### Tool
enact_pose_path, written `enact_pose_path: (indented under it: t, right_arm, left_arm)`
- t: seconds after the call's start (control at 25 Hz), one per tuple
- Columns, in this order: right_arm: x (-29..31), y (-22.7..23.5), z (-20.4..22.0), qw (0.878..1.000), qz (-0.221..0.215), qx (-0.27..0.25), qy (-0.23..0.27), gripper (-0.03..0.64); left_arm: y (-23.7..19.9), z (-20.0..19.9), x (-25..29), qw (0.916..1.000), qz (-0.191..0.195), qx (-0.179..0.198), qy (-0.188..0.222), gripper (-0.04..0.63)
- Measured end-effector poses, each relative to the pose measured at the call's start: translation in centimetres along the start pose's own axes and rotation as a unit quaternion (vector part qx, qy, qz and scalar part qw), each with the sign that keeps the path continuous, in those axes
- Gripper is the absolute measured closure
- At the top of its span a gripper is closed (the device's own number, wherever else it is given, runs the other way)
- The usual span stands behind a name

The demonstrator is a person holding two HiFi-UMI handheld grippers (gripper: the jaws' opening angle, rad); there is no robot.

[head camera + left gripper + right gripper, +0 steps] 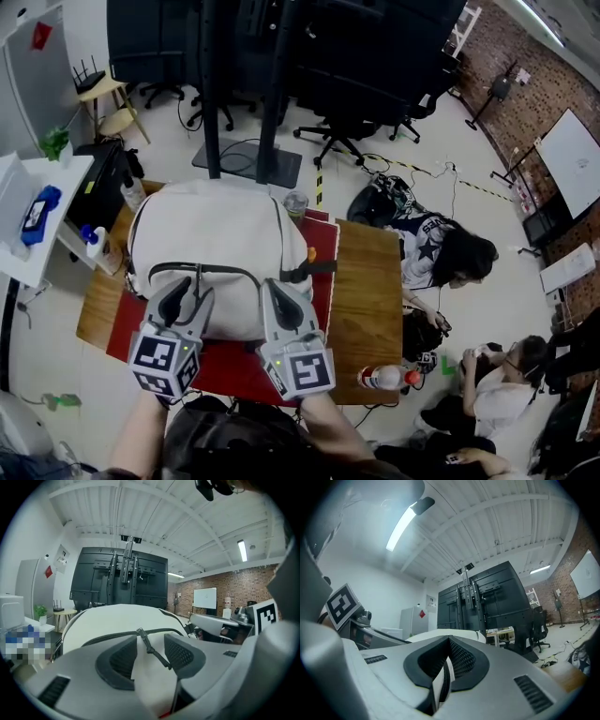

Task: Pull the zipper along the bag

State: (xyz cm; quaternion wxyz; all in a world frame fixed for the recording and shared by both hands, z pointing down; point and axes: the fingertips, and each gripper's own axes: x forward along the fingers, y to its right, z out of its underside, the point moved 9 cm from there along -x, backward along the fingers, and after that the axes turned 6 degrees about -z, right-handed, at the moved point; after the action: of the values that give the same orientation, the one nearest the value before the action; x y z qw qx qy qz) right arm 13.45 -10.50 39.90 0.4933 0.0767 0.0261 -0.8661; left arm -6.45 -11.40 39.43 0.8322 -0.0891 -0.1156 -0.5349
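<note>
A white backpack (211, 239) lies on a red mat (225, 367) on the wooden table (364, 291). A dark zipper (234, 269) curves across its near side. My left gripper (190, 290) stands open at the zipper. In the left gripper view, the black zipper pull (151, 647) hangs loose between the two pads of the left gripper (150, 652), touched by neither. My right gripper (274, 286) sits at the zipper's right end. The right gripper (447, 657) is shut there on a fold of white bag fabric with the dark zipper edge (445, 681).
A water bottle (384, 377) with a red cap lies at the table's near right corner. A cup (295, 202) stands behind the bag. Small bottles (92, 239) are at the table's left end. People sit on the floor at right (450, 255).
</note>
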Motion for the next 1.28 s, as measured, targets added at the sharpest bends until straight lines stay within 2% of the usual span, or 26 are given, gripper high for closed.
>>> enact_pose_path:
  t: [0.2,0.4,0.6,0.72,0.8,0.88,0.96,1.04,1.28]
  right_arm:
    - [1.3,-0.4,0.0,0.999,0.0,-0.023,-0.036,0.611]
    - [1.8,-1.0,0.1,0.997,0.009,-0.047,-0.06,0.611]
    - [2.9,-1.3,0.7,0.991,0.027,-0.067,-0.108,0.611]
    - [3.4,-1.6,0.4,0.99,0.032,-0.068,-0.121,0.611]
    - [3.6,-1.9,0.5,0.99,0.021,-0.056,-0.129,0.606]
    - [4.0,-2.1,0.8,0.989,-0.001,-0.047,-0.141,0.553]
    - [4.3,-2.4,1.2,0.986,-0.019,-0.057,-0.157,0.496]
    - [4.6,-2.7,1.5,0.981,-0.035,-0.078,-0.174,0.474]
    - [6.2,-2.2,2.0,0.974,-0.059,-0.099,-0.196,0.47]
  left_arm:
    - [-0.3,0.0,2.1,0.9996,-0.017,0.006,-0.023,0.376]
    - [-1.9,0.1,2.0,0.9996,-0.008,0.005,-0.026,0.551]
    - [-2.8,0.3,1.6,0.9992,0.035,0.01,-0.017,0.554]
    - [-3.3,-0.1,1.0,0.9977,0.066,-0.002,-0.016,0.557]
    - [-3.7,-0.2,0.7,0.9964,0.083,-0.01,-0.011,0.56]
    - [-4.2,-0.2,0.6,0.9951,0.099,-0.01,-0.008,0.563]
    - [-4.5,-0.4,0.3,0.9939,0.11,-0.005,-0.009,0.563]
    - [-4.7,-0.6,0.1,0.9928,0.119,-0.006,-0.011,0.564]
    - [-5.4,-0.4,0.2,0.9911,0.133,-0.006,-0.01,0.566]
